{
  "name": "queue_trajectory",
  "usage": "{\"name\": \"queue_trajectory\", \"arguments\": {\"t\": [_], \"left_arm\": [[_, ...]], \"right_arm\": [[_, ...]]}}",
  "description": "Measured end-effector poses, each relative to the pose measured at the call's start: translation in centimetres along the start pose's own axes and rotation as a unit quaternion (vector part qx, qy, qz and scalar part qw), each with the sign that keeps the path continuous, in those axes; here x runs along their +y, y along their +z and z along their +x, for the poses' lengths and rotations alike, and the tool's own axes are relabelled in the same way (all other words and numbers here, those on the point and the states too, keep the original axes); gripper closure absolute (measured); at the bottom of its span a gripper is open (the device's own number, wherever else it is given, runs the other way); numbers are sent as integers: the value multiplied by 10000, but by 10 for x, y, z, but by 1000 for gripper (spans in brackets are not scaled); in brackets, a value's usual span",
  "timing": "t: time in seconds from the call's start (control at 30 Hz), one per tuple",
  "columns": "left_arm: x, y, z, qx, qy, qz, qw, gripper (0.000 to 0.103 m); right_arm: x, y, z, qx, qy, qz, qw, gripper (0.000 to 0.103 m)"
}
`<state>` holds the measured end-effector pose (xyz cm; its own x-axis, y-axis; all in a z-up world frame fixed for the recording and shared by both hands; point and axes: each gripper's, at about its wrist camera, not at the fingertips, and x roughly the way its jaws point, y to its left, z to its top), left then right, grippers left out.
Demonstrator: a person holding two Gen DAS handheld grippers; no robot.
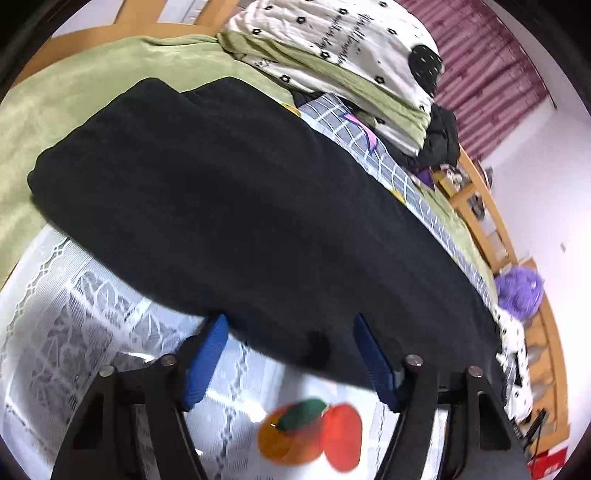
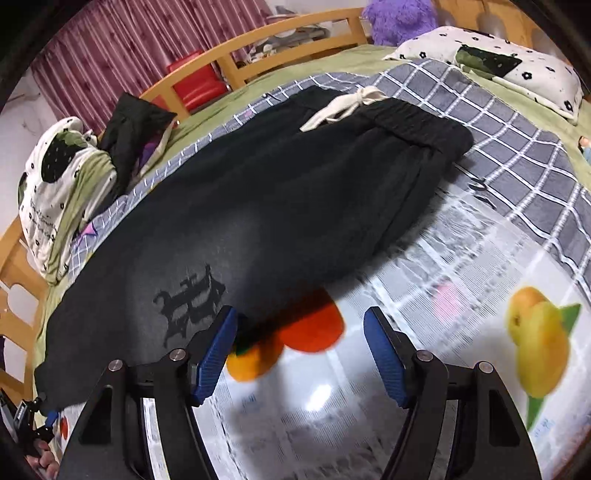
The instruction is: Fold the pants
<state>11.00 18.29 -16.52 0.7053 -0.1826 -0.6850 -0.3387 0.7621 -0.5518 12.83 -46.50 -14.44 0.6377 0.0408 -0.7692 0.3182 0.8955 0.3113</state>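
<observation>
Where one black pants (image 1: 236, 206) lies: two tools (image 1: 291, 354) (image 2: 301, 354) apart, unclamped

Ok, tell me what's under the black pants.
The pants lie on a lace cloth printed with fruit, itself over a grey checked blanket and green sheet. Anything beneath the pants' middle is covered.

A grey checked blanket (image 2: 498, 122) covers the green sheet (image 2: 332, 61). A fruit-print cloth (image 2: 480, 332) lies near. Far right sit a flowered pillow (image 2: 517, 70) and purple plush (image 2: 399, 16); pink curtains (image 2: 129, 40) hang far left.
</observation>
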Motion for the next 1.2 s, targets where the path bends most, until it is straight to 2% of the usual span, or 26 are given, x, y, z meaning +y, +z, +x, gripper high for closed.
{"name": "queue_trajectory", "arguments": {"t": [0.03, 0.1, 0.13, 0.17, 0.2, 0.23, 0.27, 0.3, 0.43, 0.6, 0.73, 0.9, 1.1, 1.2], "left_arm": [[3, 3, 2, -15, 25, -80, 10000, 48], [9, 8, 5, 17, 62, -223, 9997, 65], [11, 11, 6, 55, 106, -269, 9996, 70], [13, 14, 7, 113, 186, -297, 9993, 83], [15, 18, 8, 187, 276, -282, 9990, 92], [16, 20, 6, 230, 275, -250, 9990, 93], [14, 22, 1, 203, 209, -202, 9994, 96], [11, 25, -7, 136, 154, -77, 9998, 96], [-16, 42, -30, -236, 78, 431, 9988, 96], [-56, 94, -30, -639, -191, 649, 9957, 96], [-88, 129, -15, -1000, 13, 1103, 9888, 96], [-107, 166, 34, -1001, 193, 1101, 9887, 96], [-117, 189, 102, -897, 704, 1176, 9865, 95], [-116, 188, 120, -741, 951, 1168, 9858, 90]], "right_arm": [[2, 2, 3, 14, 0, -5, 10000, 32], [7, 9, 11, 61, 108, 25, 9999, 33], [9, 12, 15, 103, 164, 36, 9998, 41], [12, 15, 20, 157, 201, 21, 9997, 47], [15, 18, 24, 191, 186, -9, 9996, 63], [17, 21, 28, 222, 75, -31, 9997, 78], [19, 24, 29, 203, -40, -36, 9998, 81], [22, 26, 25, 116, -86, 0, 9999, 84], [47, 42, -12, -500, 50, -253, 9984, 87], [77, 92, -16, -684, 281, -485, 9961, 89], [100, 130, -9, -948, 264, -699, 9927, 89], [127, 171, 34, -963, 176, -887, 9912, 89], [145, 201, 114, -798, -87, -759, 9939, 88], [148, 204, 149, -468, -176, -708, 9962, 77]]}}
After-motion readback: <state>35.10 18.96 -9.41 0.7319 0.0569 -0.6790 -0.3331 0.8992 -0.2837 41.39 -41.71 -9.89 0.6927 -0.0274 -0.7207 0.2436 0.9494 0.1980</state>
